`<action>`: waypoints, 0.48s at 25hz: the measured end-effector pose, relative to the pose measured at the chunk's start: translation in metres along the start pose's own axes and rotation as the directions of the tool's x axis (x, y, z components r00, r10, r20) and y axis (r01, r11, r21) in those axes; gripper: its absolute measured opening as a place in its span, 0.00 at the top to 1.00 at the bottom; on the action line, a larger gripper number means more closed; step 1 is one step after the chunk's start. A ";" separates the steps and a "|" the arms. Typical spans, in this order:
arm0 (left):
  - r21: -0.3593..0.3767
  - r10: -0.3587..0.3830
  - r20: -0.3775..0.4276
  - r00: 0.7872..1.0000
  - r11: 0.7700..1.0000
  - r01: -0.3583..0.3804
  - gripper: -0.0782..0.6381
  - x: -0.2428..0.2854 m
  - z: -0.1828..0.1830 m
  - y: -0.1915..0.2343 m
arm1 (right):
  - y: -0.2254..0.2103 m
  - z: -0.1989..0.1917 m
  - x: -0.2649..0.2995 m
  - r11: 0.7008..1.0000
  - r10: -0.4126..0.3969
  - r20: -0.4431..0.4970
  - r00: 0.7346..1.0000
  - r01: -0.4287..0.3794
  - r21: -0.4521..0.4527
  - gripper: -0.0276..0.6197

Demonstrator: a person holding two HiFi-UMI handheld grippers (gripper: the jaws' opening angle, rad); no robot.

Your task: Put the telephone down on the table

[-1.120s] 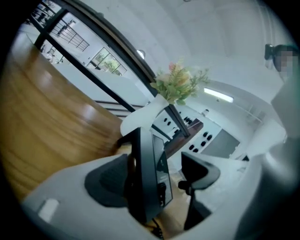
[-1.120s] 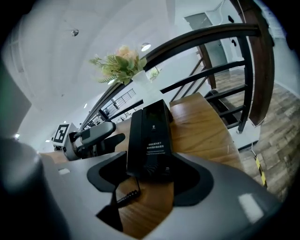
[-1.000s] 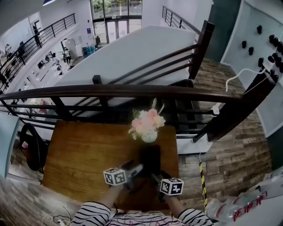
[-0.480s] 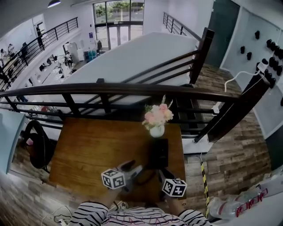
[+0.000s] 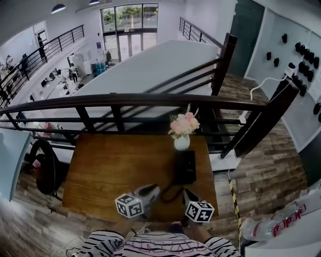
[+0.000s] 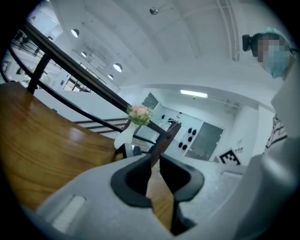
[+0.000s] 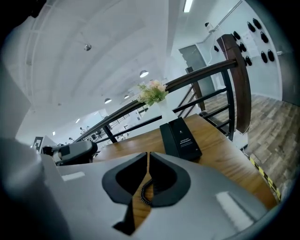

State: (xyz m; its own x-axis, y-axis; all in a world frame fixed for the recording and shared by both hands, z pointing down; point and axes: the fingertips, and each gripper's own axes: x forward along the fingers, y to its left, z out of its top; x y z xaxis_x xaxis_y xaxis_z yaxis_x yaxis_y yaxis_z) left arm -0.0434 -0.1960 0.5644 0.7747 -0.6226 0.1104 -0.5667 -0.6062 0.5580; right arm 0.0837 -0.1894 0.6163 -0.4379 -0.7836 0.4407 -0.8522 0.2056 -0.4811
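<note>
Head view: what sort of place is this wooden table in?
Probably a mezzanine in an open-plan office: a dark railing runs behind the table, desks with people lie on a floor below, glass doors stand beyond.

Cool, even daylight is admitted through the glazed doors [image 5: 131, 22] at 12 o'clock in the head view, with ceiling lamps [image 5: 58, 8] at 11. Sheen is seen on the table [image 6: 42, 140]. Edges are bowed, corners darkened, near foregrounds blurred.
</note>
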 end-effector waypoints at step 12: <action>0.033 0.019 0.018 1.000 0.999 -0.019 0.89 -0.076 -0.005 -0.016 | 0.061 -0.030 -0.027 1.000 0.018 0.052 0.998 -0.018 -0.007 0.96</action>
State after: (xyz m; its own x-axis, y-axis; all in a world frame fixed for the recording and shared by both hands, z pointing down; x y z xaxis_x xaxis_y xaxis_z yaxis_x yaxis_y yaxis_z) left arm -0.0919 -0.1369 0.5513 0.7588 -0.6426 0.1059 -0.5904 -0.6100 0.5285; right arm 0.0345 -0.1380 0.5981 -0.4375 -0.8094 0.3917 -0.8464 0.2236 -0.4833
